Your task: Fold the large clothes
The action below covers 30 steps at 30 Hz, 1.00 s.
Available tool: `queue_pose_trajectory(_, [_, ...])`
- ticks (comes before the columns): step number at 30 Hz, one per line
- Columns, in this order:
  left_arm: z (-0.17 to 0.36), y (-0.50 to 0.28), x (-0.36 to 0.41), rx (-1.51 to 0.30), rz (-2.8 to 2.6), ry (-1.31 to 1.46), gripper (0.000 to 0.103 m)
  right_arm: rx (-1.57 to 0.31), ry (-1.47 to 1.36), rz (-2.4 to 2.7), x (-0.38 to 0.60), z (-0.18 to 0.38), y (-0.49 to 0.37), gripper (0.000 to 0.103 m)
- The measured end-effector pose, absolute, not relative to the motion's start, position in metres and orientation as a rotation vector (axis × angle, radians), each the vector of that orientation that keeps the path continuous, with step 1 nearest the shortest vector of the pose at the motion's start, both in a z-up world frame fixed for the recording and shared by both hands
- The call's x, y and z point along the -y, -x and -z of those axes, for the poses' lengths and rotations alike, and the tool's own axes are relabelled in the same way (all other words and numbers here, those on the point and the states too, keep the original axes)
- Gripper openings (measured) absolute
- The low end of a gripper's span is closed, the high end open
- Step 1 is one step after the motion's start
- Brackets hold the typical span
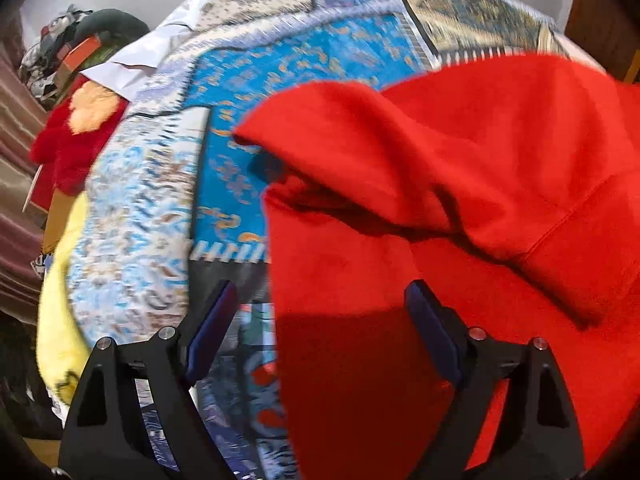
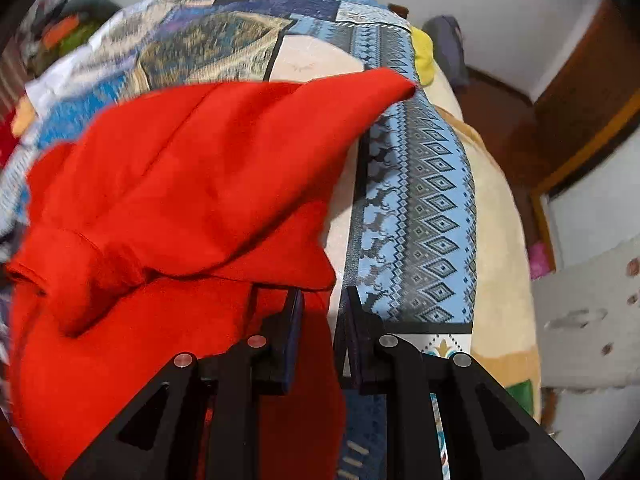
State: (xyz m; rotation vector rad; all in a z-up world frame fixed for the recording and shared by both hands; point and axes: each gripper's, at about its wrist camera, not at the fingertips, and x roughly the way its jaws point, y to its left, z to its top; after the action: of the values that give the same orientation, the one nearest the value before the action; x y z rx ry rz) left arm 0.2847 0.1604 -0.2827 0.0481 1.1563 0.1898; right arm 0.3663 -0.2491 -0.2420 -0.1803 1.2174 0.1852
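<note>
A large red garment (image 1: pixel 460 184) lies bunched on a patterned blue bedspread (image 1: pixel 304 64). A folded flap of it rises over the flat lower part. My left gripper (image 1: pixel 320 300) is open, its fingers (image 1: pixel 212 328) wide apart, and the garment's left edge lies between them. In the right wrist view the red garment (image 2: pixel 180 184) fills the left half. My right gripper (image 2: pixel 322 304) has its fingers (image 2: pixel 294 320) close together with a narrow gap, and the garment's right edge lies in that gap; whether they pinch the cloth I cannot tell.
The bedspread (image 2: pixel 420 208) covers a bed. A red and orange plush toy (image 1: pixel 76 132), a yellow blanket (image 1: pixel 60 312) and piled items (image 1: pixel 68 48) lie at the left. A beige blanket (image 2: pixel 500 248), a white wall and a brown door frame (image 2: pixel 580 152) stand at the right.
</note>
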Motion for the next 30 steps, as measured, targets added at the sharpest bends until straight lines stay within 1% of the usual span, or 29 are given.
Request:
queue_pose_trajectory(3, [0.258,-0.285,-0.177,-1.101,-0.203,0.02,0.088,-1.158,0.104,-0.237,0.252,0.216,-0.369,0.016])
queue_pose_trajectory(6, [0.238,-0.292,-0.191,-1.041,-0.213,0.112,0.088,-1.056,0.076,-0.255,0.24,0.19,-0.377,0.016])
queue_pose_trajectory(8, [0.235,-0.298,-0.196,-1.03,-0.207,0.166,0.088,-1.041,0.076,-0.254,0.231,0.19,-0.386,0.016])
queue_pose_trajectory(9, [0.237,-0.303,-0.198,-1.035,-0.195,0.203,0.088,-1.056,0.089,-0.249,0.224,0.196,-0.393,0.016])
queue_pose_trajectory(12, [0.255,-0.321,-0.194,-1.078,-0.173,0.246,0.088,-1.147,0.197,-0.198,0.202,0.238,-0.416,0.016])
queue_pose_trajectory(14, [0.27,-0.328,-0.189,-1.115,-0.162,0.255,0.088,-1.131,0.256,-0.186,0.197,0.256,-0.416,0.016])
queue_pose_trajectory(18, [0.315,-0.339,-0.178,-1.238,-0.202,0.214,0.088,-1.077,0.383,-0.172,0.184,0.253,-0.405,0.016])
queue_pose_trajectory(19, [0.325,-0.339,-0.176,-1.252,-0.216,0.193,0.091,-1.064,0.411,-0.169,0.183,0.254,-0.402,0.016])
queue_pose_trajectory(21, [0.325,-0.332,-0.174,-1.2,-0.217,0.184,0.091,-1.056,0.415,-0.168,0.187,0.254,-0.4,0.016])
queue_pose_trajectory(29, [0.326,-0.309,-0.168,-1.208,-0.203,0.061,0.091,-1.039,0.374,-0.119,0.208,0.25,-0.395,0.016])
queue_pose_trajectory(30, [0.325,-0.305,-0.169,-1.209,-0.2,0.061,0.091,-1.035,0.383,-0.087,0.213,0.25,-0.394,0.034])
